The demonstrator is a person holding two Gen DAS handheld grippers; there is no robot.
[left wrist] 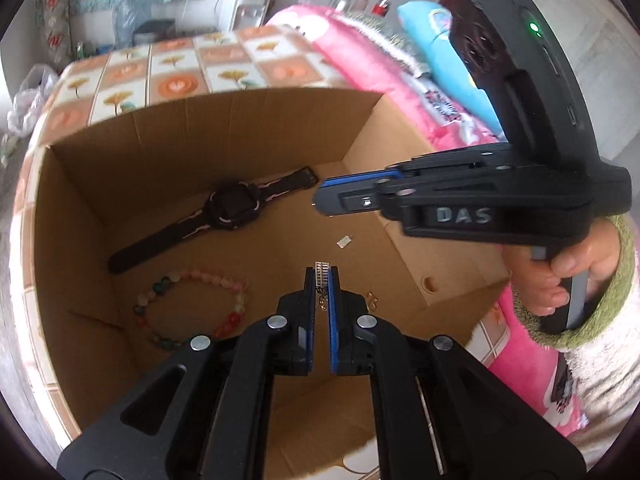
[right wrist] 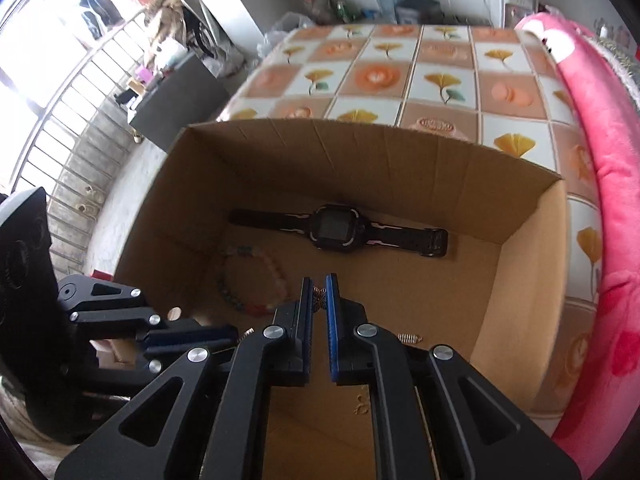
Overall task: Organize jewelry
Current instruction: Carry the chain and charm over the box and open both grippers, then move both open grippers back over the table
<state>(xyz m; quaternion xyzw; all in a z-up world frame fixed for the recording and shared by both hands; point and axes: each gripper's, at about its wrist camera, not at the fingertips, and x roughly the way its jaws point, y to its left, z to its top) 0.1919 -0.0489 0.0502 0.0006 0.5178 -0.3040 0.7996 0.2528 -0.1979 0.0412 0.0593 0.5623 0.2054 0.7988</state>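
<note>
Earrings both pinched: our left gripper nearly shut on a silver earring, right gripper likewise on a gold earring. Drop-off step, we reckon; next, lower into the box w/ watch ahead of jaws, then release.

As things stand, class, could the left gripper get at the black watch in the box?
Probably not yet: the left gripper is already shut on a silver earring. The way itself looks free, since the cardboard box is open-topped and nothing covers the black watch.
</note>
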